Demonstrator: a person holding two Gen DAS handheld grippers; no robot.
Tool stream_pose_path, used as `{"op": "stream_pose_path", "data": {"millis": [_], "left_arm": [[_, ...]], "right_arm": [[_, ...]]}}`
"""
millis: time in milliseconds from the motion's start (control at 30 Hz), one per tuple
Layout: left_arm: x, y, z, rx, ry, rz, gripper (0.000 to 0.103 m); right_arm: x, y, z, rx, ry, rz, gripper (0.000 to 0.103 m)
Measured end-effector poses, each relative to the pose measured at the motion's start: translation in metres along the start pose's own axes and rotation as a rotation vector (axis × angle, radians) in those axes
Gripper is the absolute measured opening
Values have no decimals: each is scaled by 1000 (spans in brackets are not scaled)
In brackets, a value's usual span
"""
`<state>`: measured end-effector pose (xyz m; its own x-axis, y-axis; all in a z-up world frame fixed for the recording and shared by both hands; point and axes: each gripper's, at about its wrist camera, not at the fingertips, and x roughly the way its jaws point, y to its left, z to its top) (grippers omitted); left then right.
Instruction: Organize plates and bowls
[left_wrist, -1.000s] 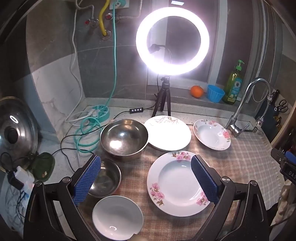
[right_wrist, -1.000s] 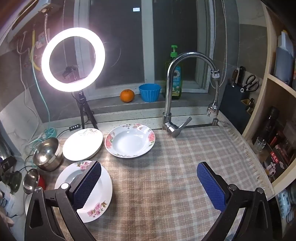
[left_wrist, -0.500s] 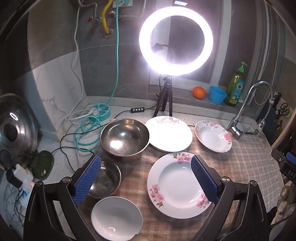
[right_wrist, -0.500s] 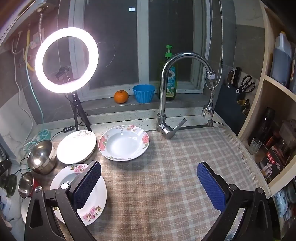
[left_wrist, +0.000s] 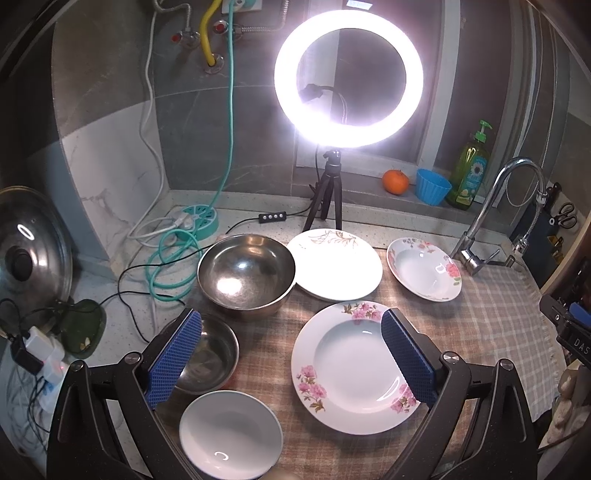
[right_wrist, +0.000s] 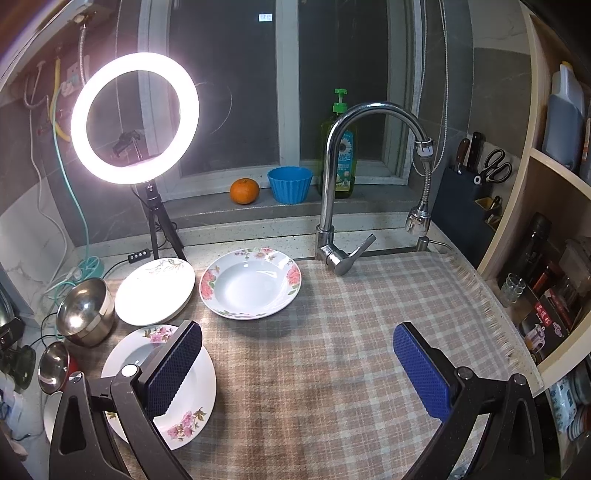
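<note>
Left wrist: both tools, left (left_wrist: 291, 360) and right (right_wrist: 297, 373), gape wide, empty, above plates.

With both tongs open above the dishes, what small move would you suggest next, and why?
Probably lower the left tongs onto the small steel bowl to nest it in the large steel bowl. Nothing is held, it lies nearest, and the bowls sit apart.

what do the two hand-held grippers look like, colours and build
Both match. The left hand-held gripper and the right hand-held gripper each have two matte black angular arms with silver bolt heads, ending in flat rectangular finger pads covered in blue, diamond-textured rubber. No cables, sleeves or markings show on them.
</note>
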<state>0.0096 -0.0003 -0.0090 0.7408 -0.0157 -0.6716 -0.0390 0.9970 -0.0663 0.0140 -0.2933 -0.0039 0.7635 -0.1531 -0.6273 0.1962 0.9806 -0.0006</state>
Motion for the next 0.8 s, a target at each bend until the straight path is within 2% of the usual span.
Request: {"op": "stream_pose_path", "data": {"millis": [800], "left_arm": [[0,-1,2,-1,4,-3,98]], "right_arm": [[2,2,-2,-3,10,7,102]]}}
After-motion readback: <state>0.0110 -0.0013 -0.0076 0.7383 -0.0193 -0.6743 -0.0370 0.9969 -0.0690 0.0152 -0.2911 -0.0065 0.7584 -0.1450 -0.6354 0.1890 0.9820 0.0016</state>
